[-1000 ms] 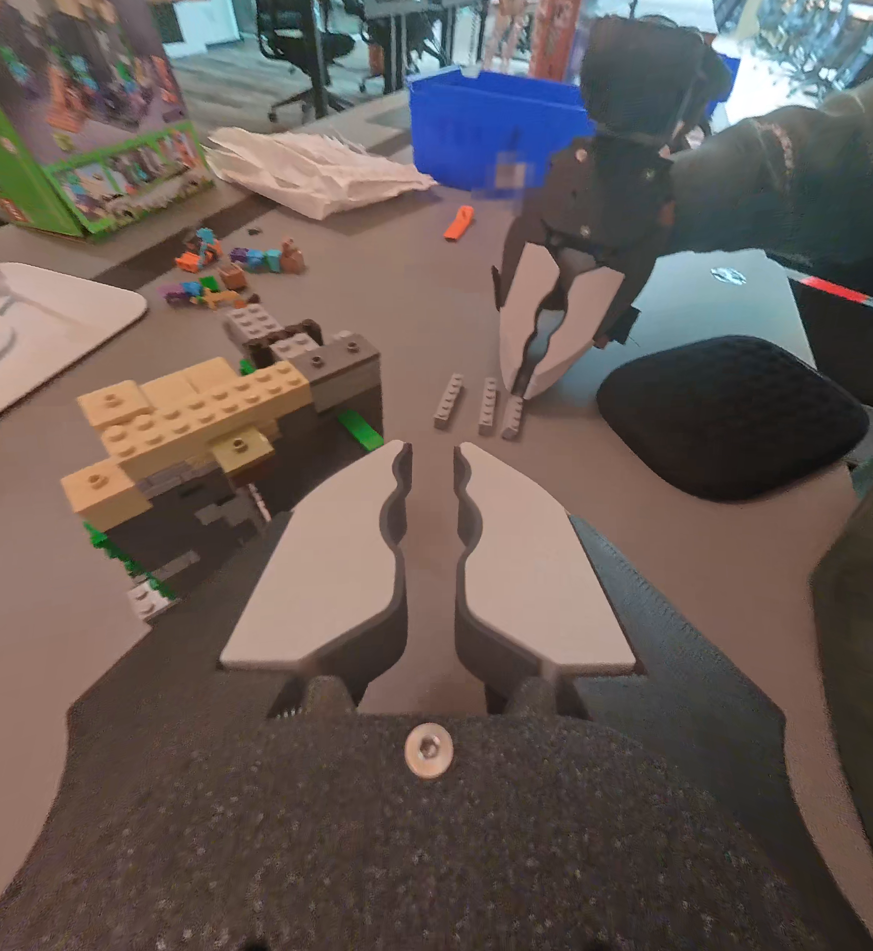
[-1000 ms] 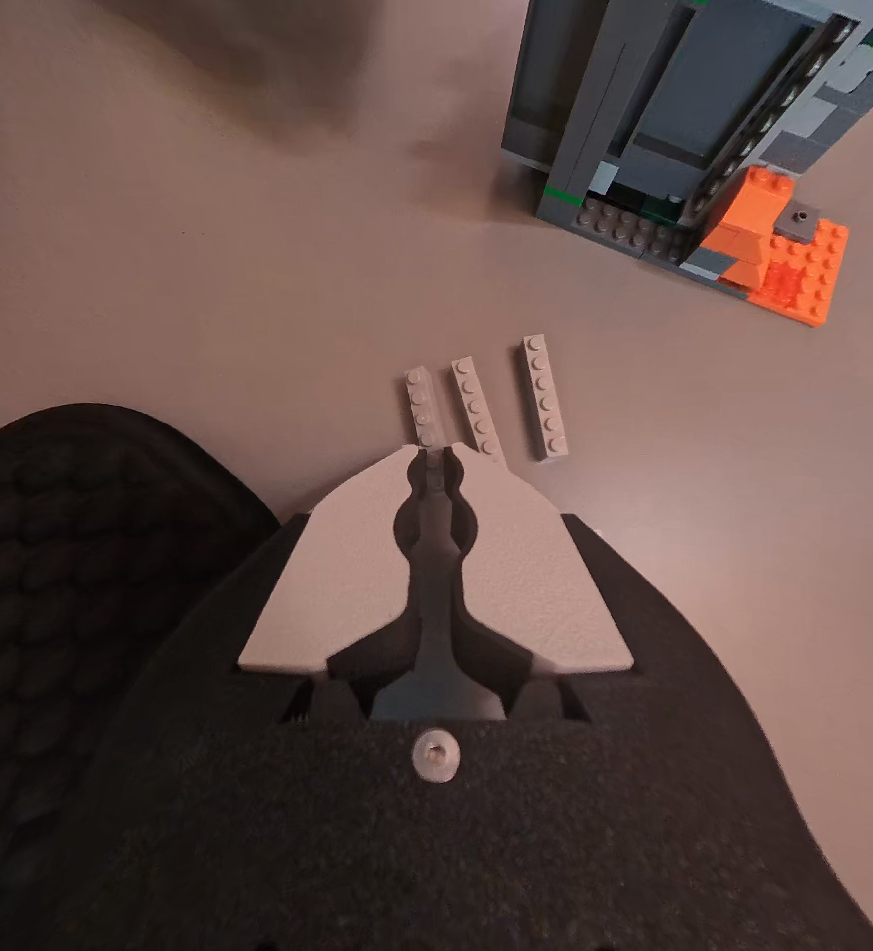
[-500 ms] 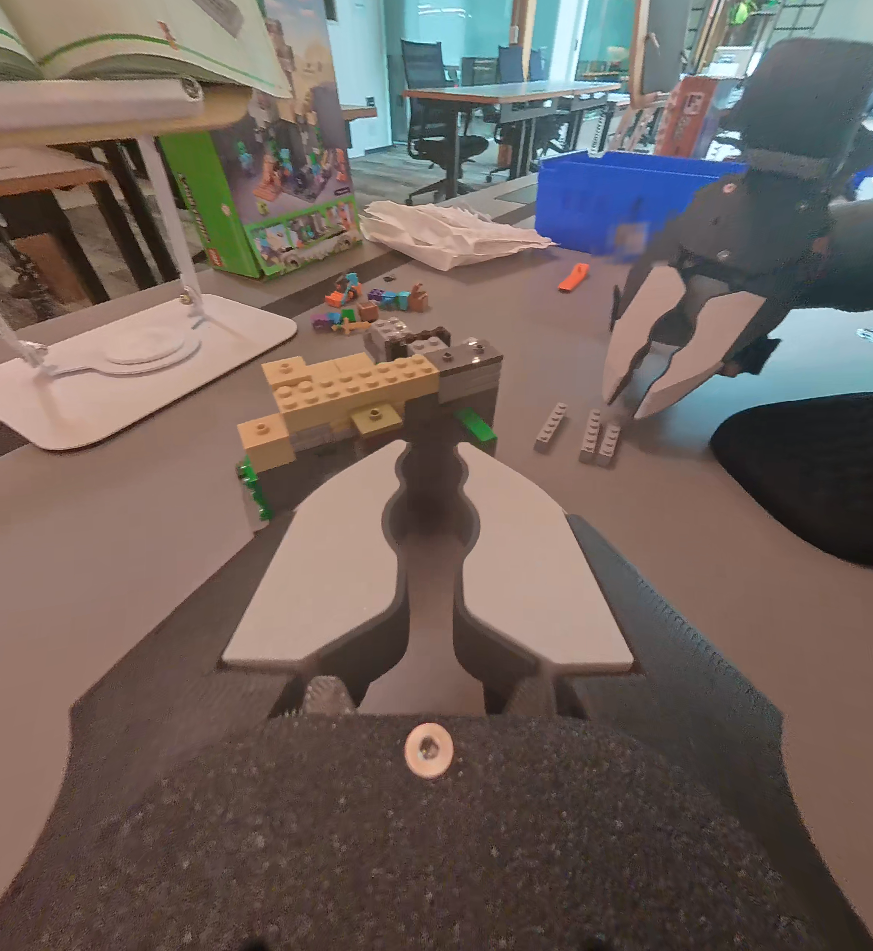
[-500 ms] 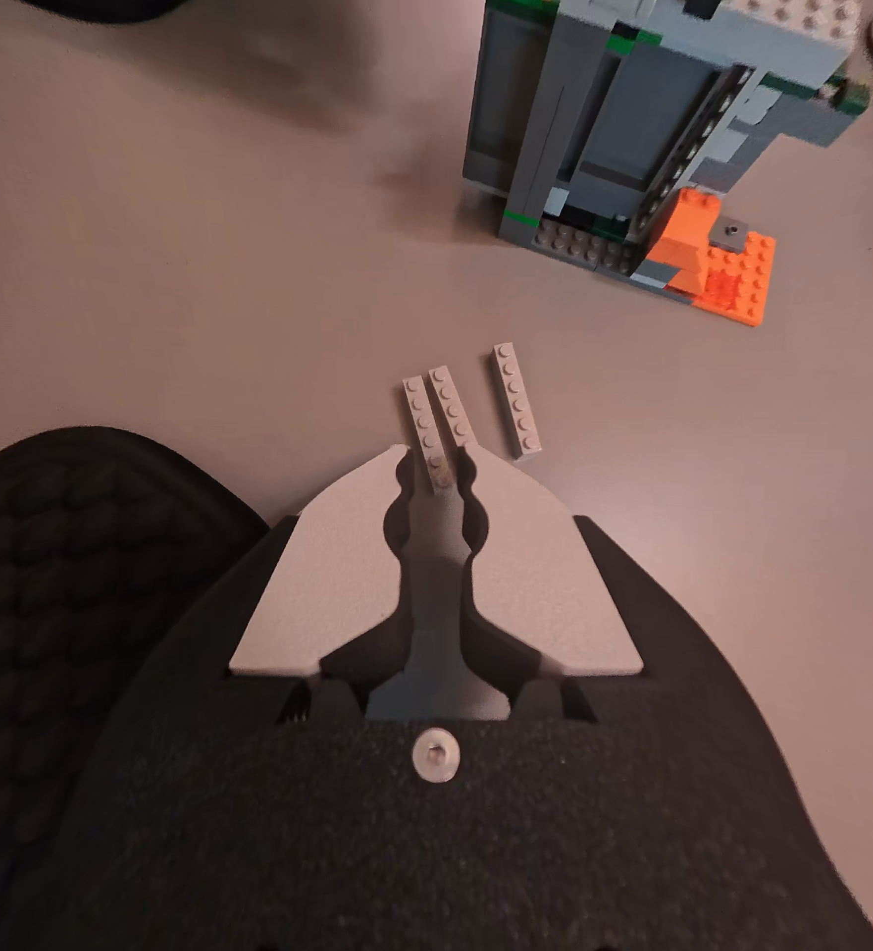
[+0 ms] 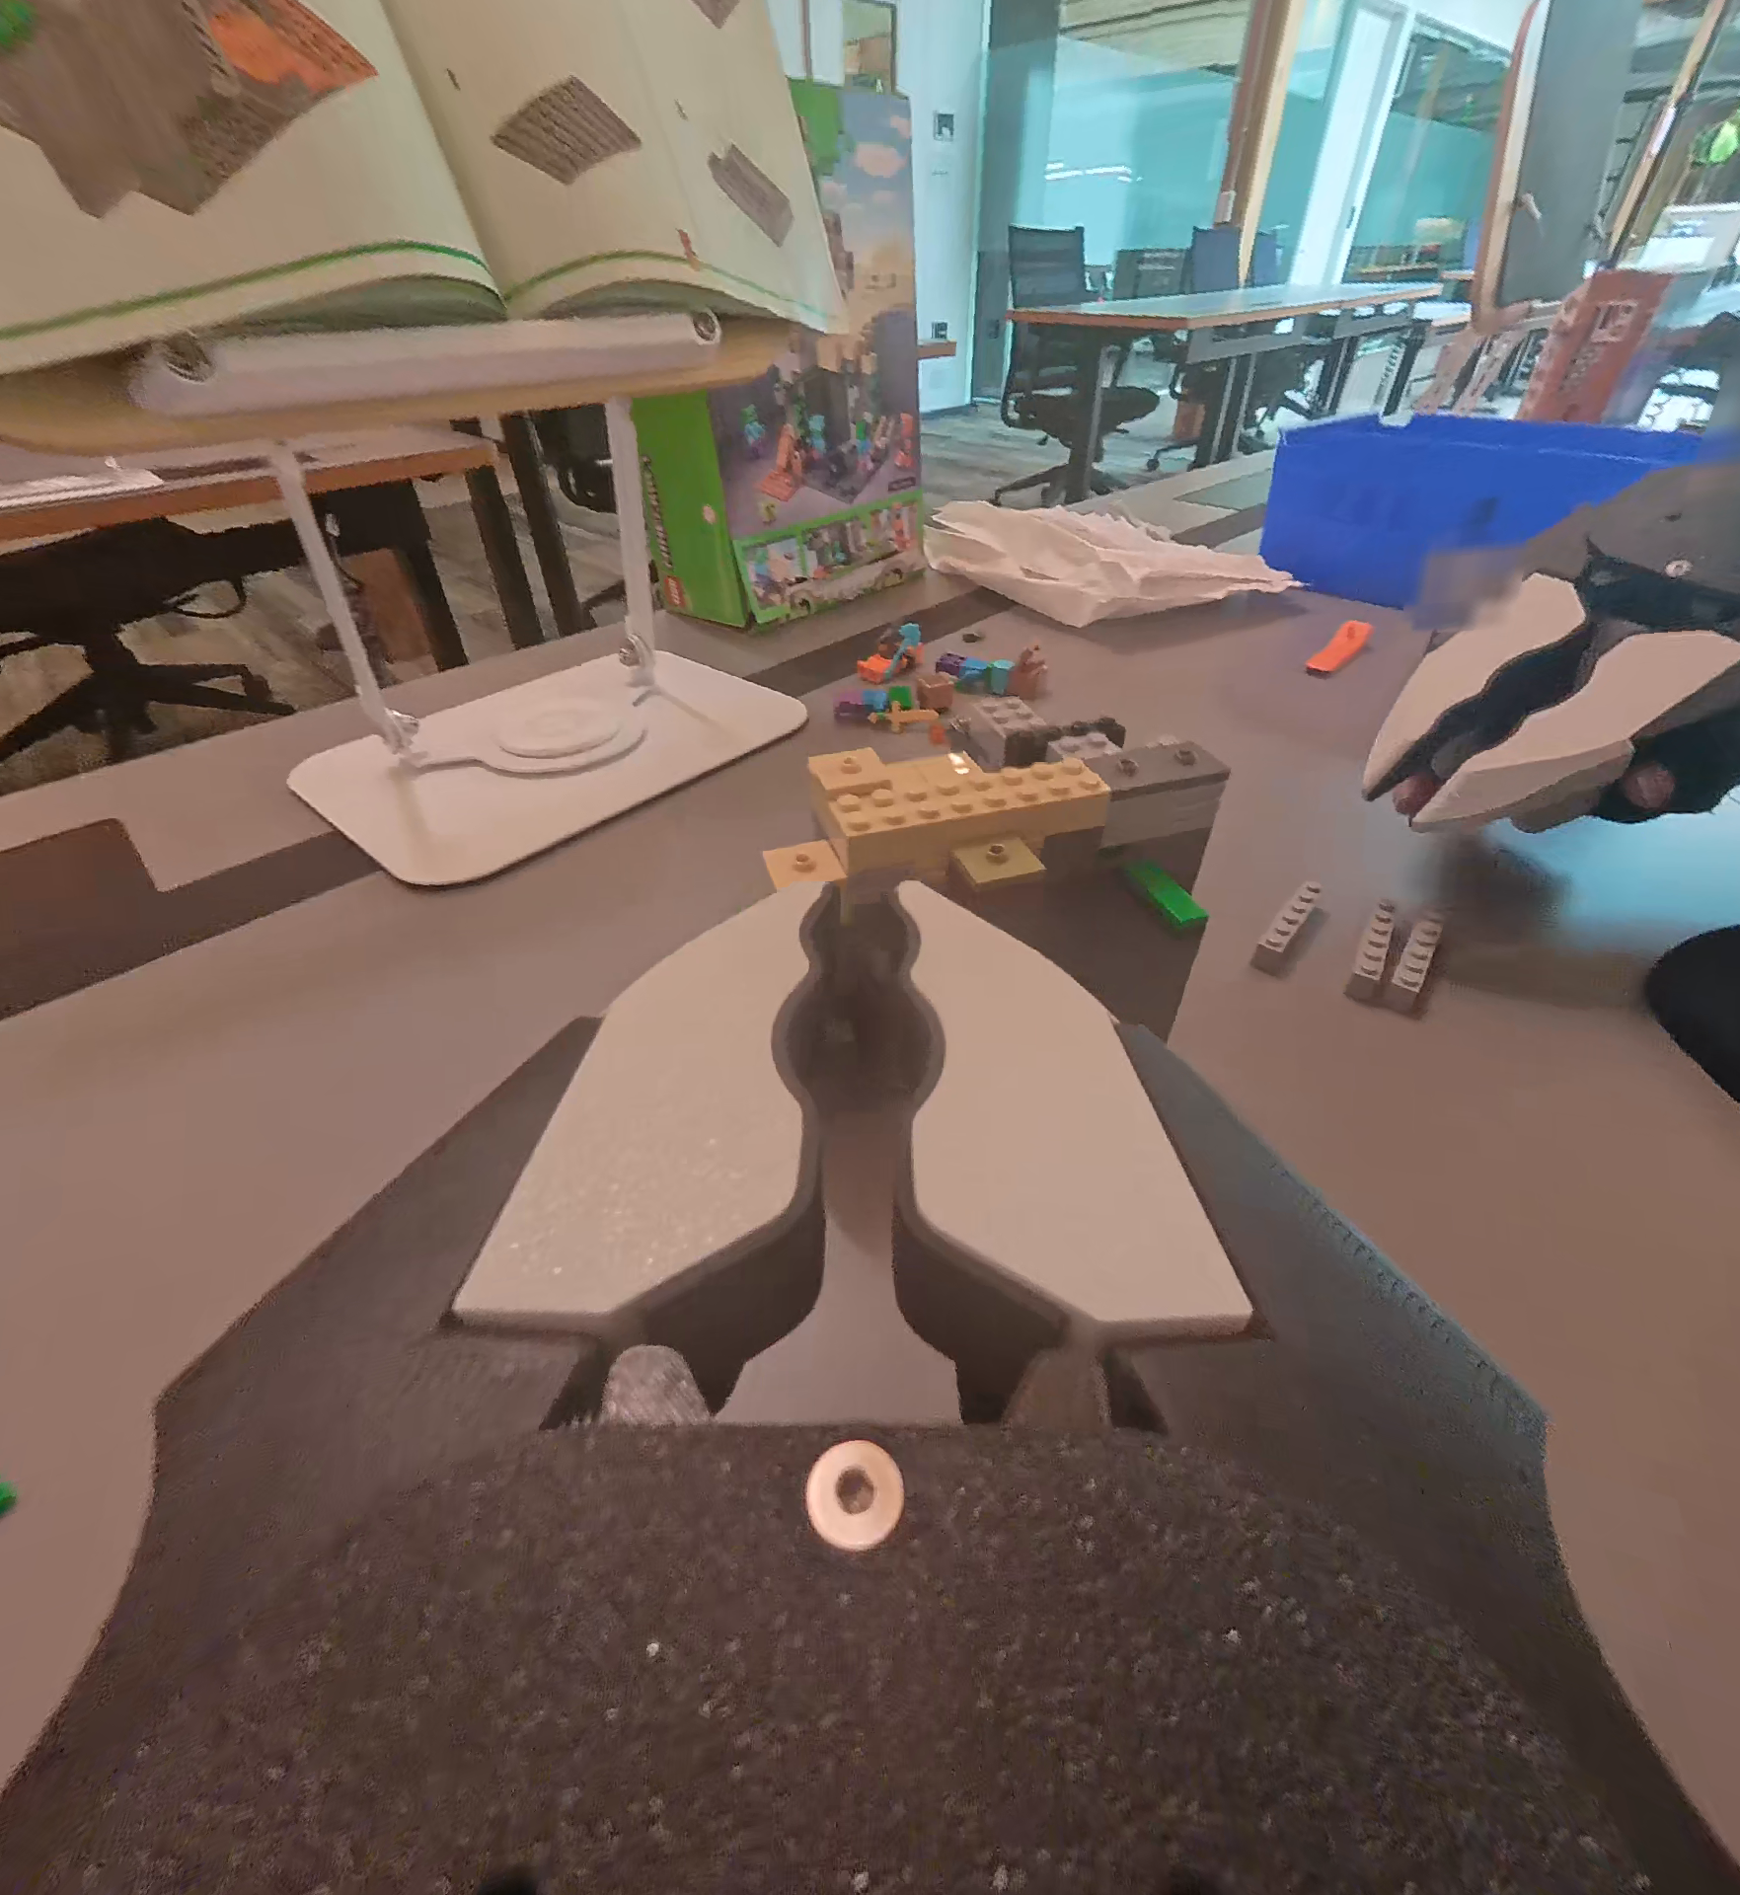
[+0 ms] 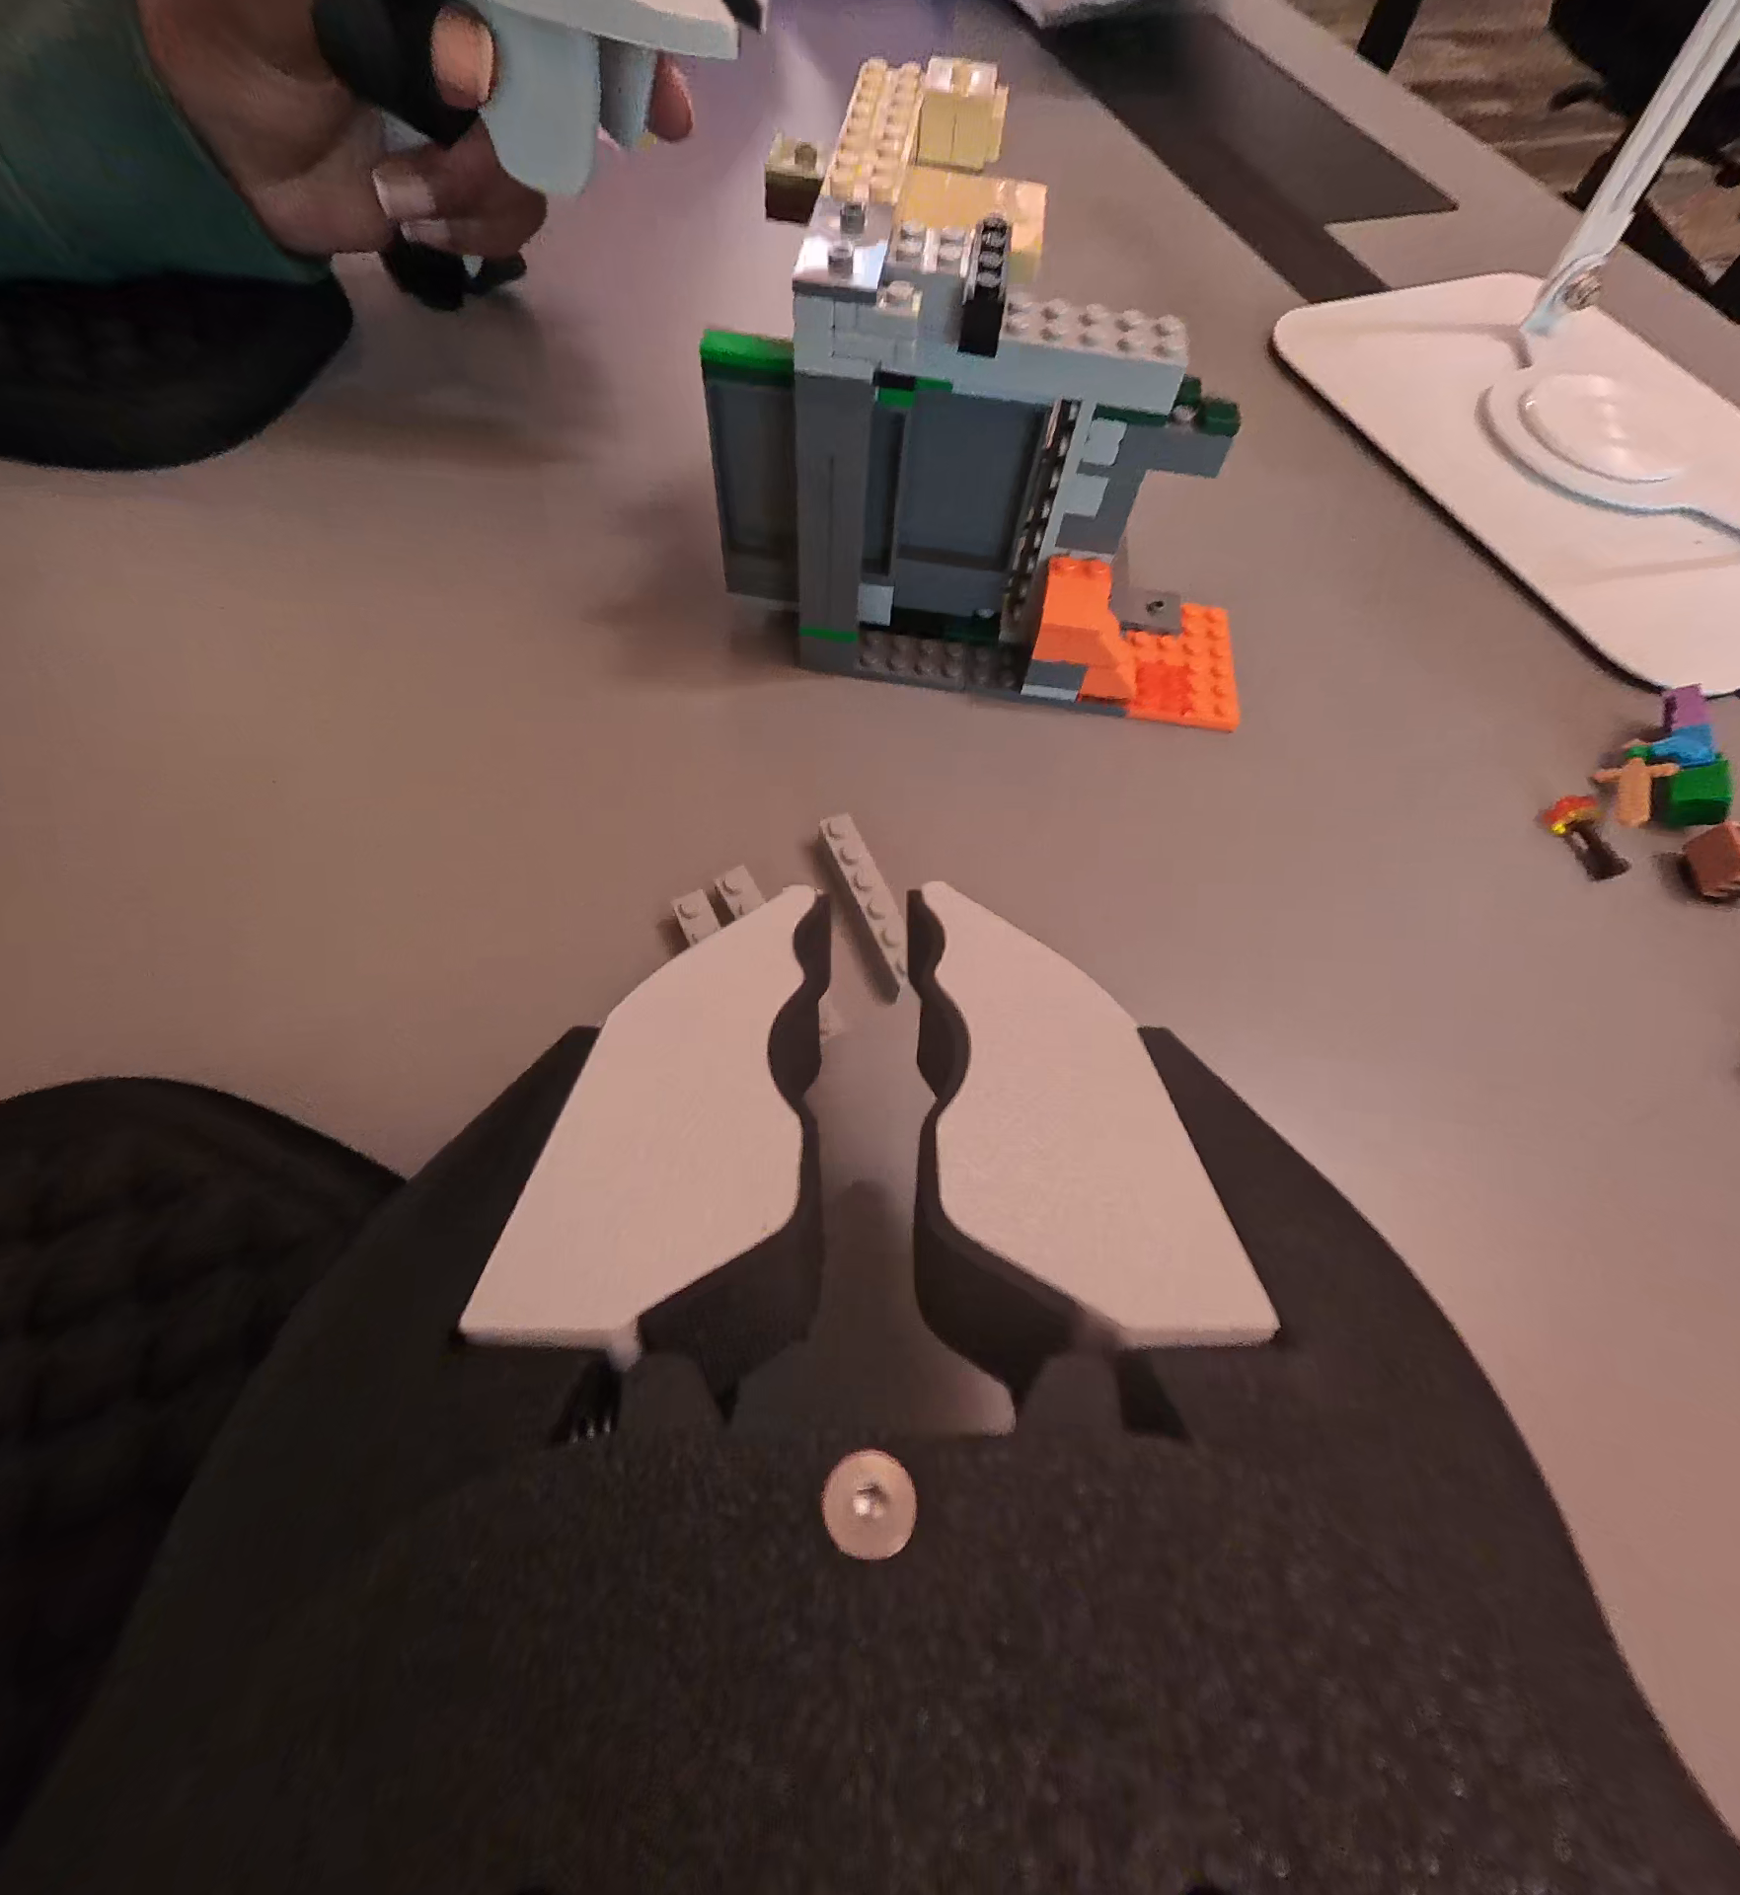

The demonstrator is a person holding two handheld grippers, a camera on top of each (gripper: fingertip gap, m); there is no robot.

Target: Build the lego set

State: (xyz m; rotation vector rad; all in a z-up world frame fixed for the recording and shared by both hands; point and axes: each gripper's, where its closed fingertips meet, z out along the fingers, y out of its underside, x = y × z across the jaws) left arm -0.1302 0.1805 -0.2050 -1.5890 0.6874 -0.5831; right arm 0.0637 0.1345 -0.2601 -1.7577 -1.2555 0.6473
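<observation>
Office desks and swivel chairs fill the background behind a grey counter [image 5: 230,1077] strewn with toy-brick parts. Upper left of the left wrist view, an open instruction booklet [image 5: 363,174] rests on a white stand [image 5: 548,759], propped at an angle, probably so its pages can be read while building. At the centre of that view the left gripper [image 5: 860,902] points at a brick model [image 5: 1009,820] with a tan studded top and dark grey walls; its fingers [image 5: 1009,1025] stand close together with a narrow gap, the tips just under the model's tan overhang, and whether they pinch any part of it cannot be told. In the right wrist view the same model [image 6: 958,461] stands upright near the top centre, showing grey panels, green trim and an orange plate at its base. Below it, the right gripper [image 6: 871,902] hangs over three thin grey studded strips; its fingers [image 6: 701,1087] are apart, and one long grey strip [image 6: 860,902] lies flat on the counter between the tips, slanted, with no pad pressing on it. Two more grey strips [image 6: 717,908] lie side by side just left of the left fingertip, partly hidden by it. Small coloured pieces [image 6: 1675,790] sit at the right edge, and a black padded mat [image 6: 76,1282] lies lower left.
</observation>
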